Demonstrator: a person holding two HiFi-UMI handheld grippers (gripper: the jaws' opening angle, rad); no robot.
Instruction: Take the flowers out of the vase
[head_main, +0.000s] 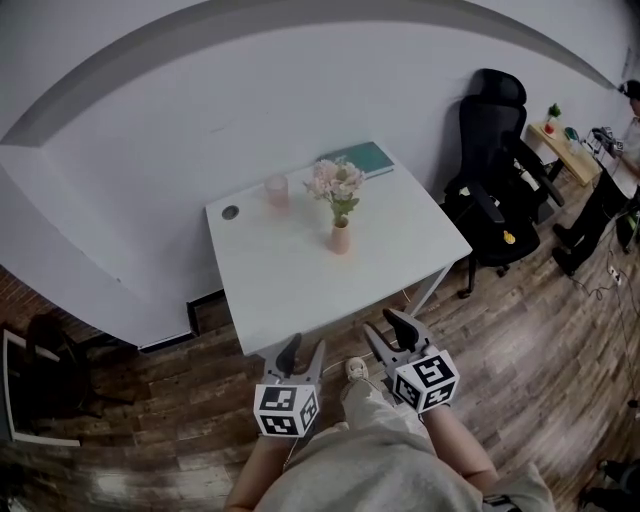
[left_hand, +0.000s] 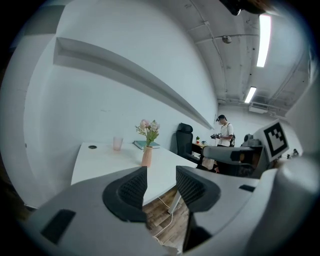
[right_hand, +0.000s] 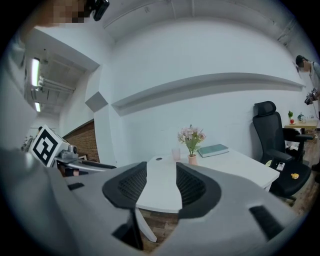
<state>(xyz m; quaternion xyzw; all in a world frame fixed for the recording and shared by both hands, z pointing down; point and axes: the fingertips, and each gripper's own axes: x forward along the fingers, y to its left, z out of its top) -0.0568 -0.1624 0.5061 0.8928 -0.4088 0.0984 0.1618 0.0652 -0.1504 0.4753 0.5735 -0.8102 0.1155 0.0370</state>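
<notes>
Pale pink flowers (head_main: 336, 182) stand in a small peach vase (head_main: 341, 238) near the middle of the white table (head_main: 290, 290). The same flowers (left_hand: 148, 128) and vase (left_hand: 147, 156) show far off in the left gripper view, and the flowers (right_hand: 191, 136) and vase (right_hand: 192, 159) again in the right gripper view. My left gripper (head_main: 302, 352) hangs open just short of the table's near edge. To its right, my right gripper (head_main: 392, 327) is open too. Nothing lies between either pair of jaws, and both are well short of the vase.
A pink cup (head_main: 277, 190) and a teal book (head_main: 362, 158) sit at the table's far side, a round cable hole (head_main: 230, 212) at its far left. A black office chair (head_main: 495, 190) stands right of the table. A person (left_hand: 225, 134) stands by a far desk.
</notes>
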